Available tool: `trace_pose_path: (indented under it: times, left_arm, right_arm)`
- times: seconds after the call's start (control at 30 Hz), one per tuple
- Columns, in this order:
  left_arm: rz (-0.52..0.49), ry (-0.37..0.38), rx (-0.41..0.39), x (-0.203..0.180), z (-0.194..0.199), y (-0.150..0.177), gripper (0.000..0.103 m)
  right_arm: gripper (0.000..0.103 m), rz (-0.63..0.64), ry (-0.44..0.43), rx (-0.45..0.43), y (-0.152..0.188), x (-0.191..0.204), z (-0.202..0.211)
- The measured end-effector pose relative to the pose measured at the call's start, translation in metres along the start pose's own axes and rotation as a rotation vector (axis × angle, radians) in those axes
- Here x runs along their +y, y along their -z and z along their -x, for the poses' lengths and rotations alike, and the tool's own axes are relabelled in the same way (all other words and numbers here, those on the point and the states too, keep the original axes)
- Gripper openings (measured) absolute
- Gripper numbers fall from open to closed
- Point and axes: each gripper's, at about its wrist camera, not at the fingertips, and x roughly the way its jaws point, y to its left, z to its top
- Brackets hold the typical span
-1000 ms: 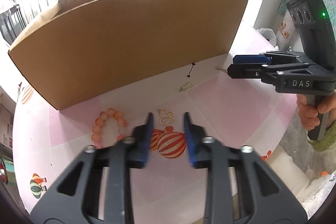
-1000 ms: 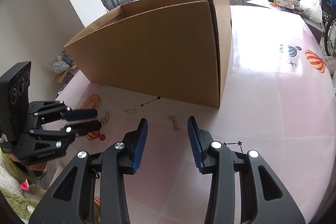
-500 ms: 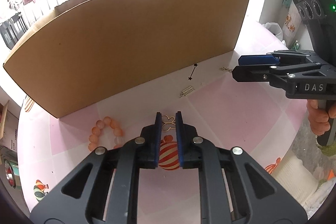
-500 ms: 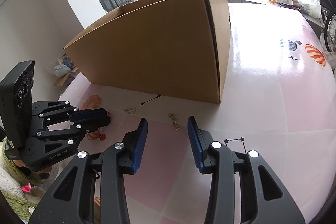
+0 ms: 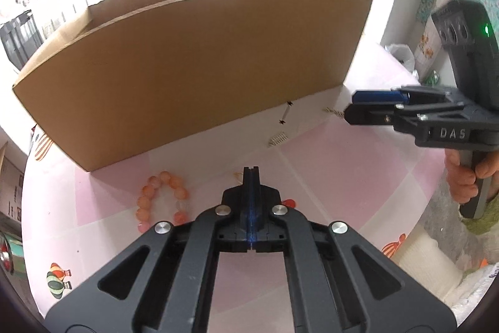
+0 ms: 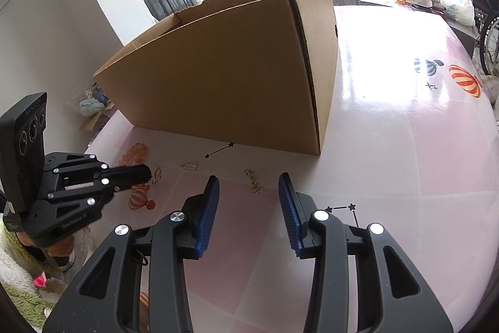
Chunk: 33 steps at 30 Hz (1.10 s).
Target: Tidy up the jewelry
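Left tongs [image 5: 251, 172] have just been closing and are now pinched on the gold butterfly earring [image 6: 157, 175] on the tabletop [image 6: 389, 145]. Grip is best being confirmed before lifting toward the cardboard box [image 5: 187, 77]. Right tongs [image 6: 248, 186] are being held apart above the gold chain [image 6: 254, 183].

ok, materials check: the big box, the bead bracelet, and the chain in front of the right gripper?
Box: corrugated cardboard, matte brown, with a torn, ragged top edge.
Bead bracelet: glossy, translucent orange-pink beads; glass, stone or plastic, can't tell.
Chain: small gold-toned links with a metallic glint, likely metal; plating can't be judged.
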Motion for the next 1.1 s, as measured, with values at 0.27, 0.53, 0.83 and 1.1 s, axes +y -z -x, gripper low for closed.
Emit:
trace_pose_path:
  times: [0.27, 0.53, 0.83, 1.1]
  left_arm:
    - [0.051, -0.026, 0.041, 0.01, -0.006, 0.006, 0.001]
    - [0.076, 0.112, 0.012, -0.001, -0.004, 0.014, 0.003]
    - [0.105, 0.049, -0.02, 0.02, 0.013, 0.021, 0.005]
    - [0.11, -0.033, -0.042, 0.039, 0.044, 0.028, 0.018]
  right_arm:
    - [0.046, 0.044, -0.048, 0.004, -0.001, 0.016, -0.004]
    - [0.046, 0.127, -0.07, 0.044, -0.007, 0.035, -0.013]
    - [0.046, 0.227, -0.093, 0.082, -0.02, 0.056, -0.022]
    - [0.046, 0.467, -0.141, 0.178, -0.031, 0.094, -0.046]
